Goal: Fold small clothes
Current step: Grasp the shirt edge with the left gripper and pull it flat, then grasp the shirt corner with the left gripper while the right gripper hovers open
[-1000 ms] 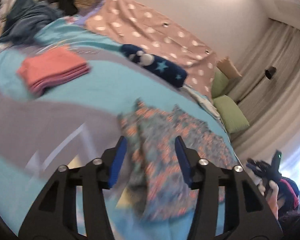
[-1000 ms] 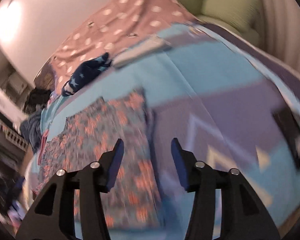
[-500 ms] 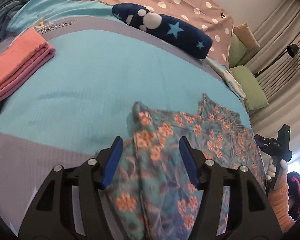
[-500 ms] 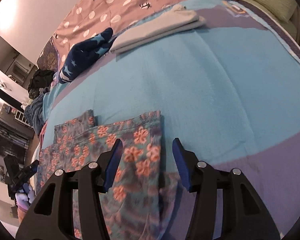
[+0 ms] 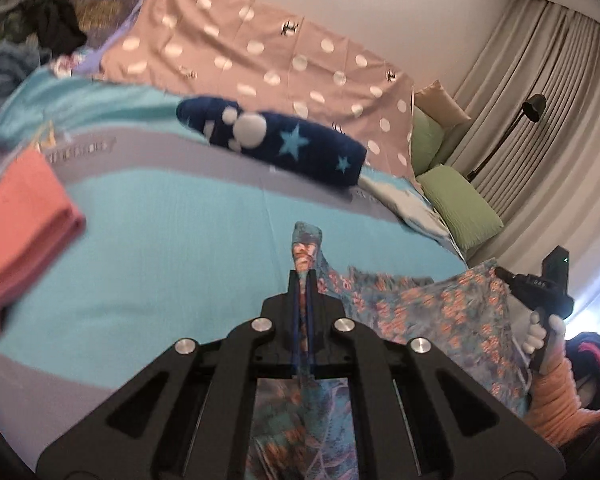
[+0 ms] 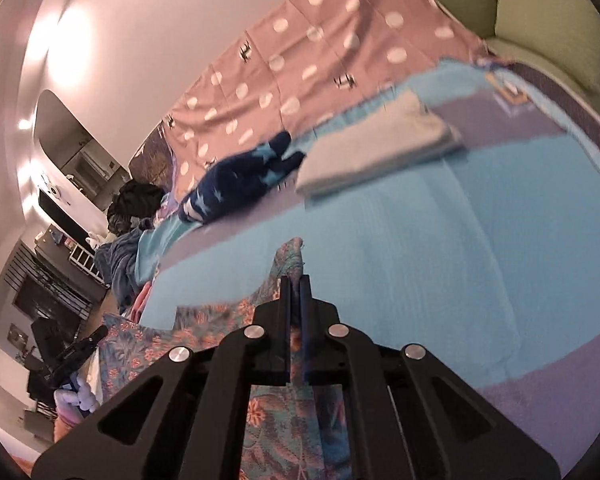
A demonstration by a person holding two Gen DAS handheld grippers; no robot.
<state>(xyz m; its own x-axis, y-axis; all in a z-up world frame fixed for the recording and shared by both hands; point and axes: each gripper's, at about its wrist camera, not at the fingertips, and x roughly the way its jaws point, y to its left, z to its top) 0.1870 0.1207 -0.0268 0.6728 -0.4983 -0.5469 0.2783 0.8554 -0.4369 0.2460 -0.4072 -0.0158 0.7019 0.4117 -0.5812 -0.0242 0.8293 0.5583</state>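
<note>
A teal garment with orange flowers (image 5: 420, 312) lies on the blue and grey bedspread (image 5: 160, 232). In the left wrist view my left gripper (image 5: 304, 276) is shut on one corner of it, and a peak of cloth sticks out past the tips. In the right wrist view my right gripper (image 6: 296, 280) is shut on another corner of the floral garment (image 6: 148, 344), cloth poking out beyond its tips too. The edge between the two corners hangs raised off the bed. A gloved hand (image 5: 540, 332) with an orange sleeve holds the right gripper at the far right.
A folded coral towel (image 5: 20, 220) lies at the left and a rolled navy star blanket (image 5: 292, 148) behind. A folded white cloth (image 6: 380, 148) sits beyond the right gripper. Green pillows (image 5: 460, 204), a polka-dot sheet (image 5: 260, 60) and a floor lamp (image 5: 532, 104) line the back.
Both grippers stood open over the flat floral garment; now each is shut on a corner. The pinched edge has come up off the bedspread.
</note>
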